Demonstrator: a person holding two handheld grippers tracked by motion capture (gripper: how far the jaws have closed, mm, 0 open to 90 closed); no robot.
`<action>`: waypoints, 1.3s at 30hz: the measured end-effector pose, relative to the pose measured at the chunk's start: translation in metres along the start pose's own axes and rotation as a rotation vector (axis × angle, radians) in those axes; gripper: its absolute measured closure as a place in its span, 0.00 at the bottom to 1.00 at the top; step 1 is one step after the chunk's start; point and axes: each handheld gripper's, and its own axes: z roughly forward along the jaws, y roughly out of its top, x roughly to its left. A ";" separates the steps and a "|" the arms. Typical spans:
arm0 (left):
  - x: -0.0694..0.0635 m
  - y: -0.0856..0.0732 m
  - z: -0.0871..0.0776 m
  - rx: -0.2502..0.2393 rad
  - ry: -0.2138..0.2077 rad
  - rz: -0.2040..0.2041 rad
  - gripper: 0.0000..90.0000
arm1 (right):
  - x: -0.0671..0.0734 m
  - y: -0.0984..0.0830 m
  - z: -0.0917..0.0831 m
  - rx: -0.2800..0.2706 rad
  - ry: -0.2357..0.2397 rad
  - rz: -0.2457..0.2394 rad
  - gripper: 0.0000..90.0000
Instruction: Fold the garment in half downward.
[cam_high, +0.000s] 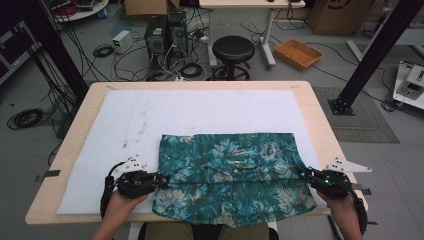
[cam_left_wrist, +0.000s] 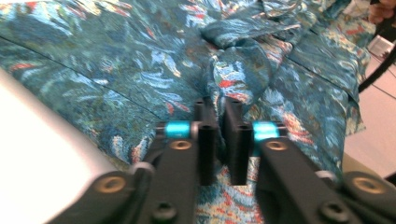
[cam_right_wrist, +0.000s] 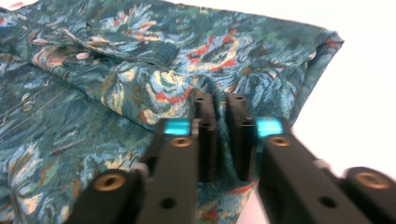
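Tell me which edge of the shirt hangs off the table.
The near edge of the floral shirt, closest to the person, droops over the table front. The far and side edges lie flat on the white mat.

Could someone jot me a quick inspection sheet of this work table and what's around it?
Surface: wooden table under a white mat, stained at left.
Job's things: teal flowered shirt, folded flat, front edge hanging over the table.
Clutter: nothing seen.
Grippers: left gripper at the shirt's left edge, right gripper at its right edge; fingers narrowly apart, cloth between them.
Cables: tangles on the floor.
Surroundings: black stool, orange tray, computer tower.
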 end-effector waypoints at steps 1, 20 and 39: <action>0.004 0.002 -0.001 -0.024 0.019 -0.026 0.62 | -0.001 0.003 -0.001 -0.022 -0.015 0.009 0.73; 0.047 0.030 0.052 0.081 0.326 -0.148 0.59 | -0.044 0.038 0.075 0.161 -0.232 0.131 0.65; 0.078 0.057 0.064 0.014 0.306 -0.229 0.96 | -0.059 0.060 0.090 0.085 -0.208 0.147 0.97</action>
